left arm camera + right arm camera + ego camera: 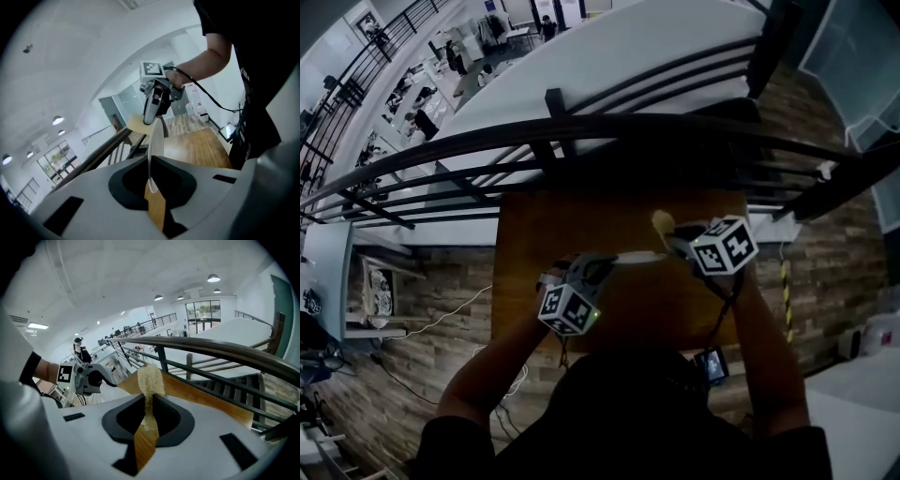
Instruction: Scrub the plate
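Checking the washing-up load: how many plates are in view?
1. The plate is clamped at its rim in the left gripper, above the wooden table, next to the sponge in the right gripper. No others show.

A brown wooden table (534,234) stands against a dark metal railing (581,127) on its far side; a plank floor (441,281) spreads around it; a white cable (457,310) trails at left; a small lit screen (712,366) and a yellow-and-black striped post (786,286) sit at right.
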The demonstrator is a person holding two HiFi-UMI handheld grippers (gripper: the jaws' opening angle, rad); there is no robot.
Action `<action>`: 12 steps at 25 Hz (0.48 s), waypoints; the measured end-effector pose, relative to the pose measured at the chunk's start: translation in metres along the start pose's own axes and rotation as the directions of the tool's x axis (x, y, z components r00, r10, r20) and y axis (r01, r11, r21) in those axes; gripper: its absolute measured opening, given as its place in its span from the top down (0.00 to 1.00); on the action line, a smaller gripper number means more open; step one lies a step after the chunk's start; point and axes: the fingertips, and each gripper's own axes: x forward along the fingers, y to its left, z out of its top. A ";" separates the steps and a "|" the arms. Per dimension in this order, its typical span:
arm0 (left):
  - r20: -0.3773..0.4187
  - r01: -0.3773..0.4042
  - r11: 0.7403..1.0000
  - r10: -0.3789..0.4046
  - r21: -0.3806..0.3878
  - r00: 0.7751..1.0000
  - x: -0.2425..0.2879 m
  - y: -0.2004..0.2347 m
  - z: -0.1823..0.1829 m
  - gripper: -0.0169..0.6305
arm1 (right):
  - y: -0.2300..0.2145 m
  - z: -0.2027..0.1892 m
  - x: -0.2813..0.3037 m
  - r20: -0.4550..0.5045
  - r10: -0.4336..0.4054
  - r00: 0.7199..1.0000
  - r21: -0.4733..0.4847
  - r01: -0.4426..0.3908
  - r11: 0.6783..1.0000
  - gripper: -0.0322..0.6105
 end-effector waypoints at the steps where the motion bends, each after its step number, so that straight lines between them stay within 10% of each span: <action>1: -0.019 0.012 0.999 -0.013 -0.046 1.000 0.006 -0.002 -0.007 0.95 | -0.004 -0.002 0.001 0.009 -0.004 1.000 0.008 0.004 1.000 0.87; 6: -0.106 0.055 0.961 -0.087 -0.272 0.991 0.035 -0.012 -0.042 0.95 | -0.020 -0.014 0.012 0.014 -0.007 1.000 0.051 0.006 0.999 0.87; 12: -0.121 0.077 0.841 -0.167 -0.536 0.979 0.056 -0.026 -0.069 0.95 | -0.018 -0.031 0.027 0.011 0.010 1.000 0.095 -0.011 0.995 0.87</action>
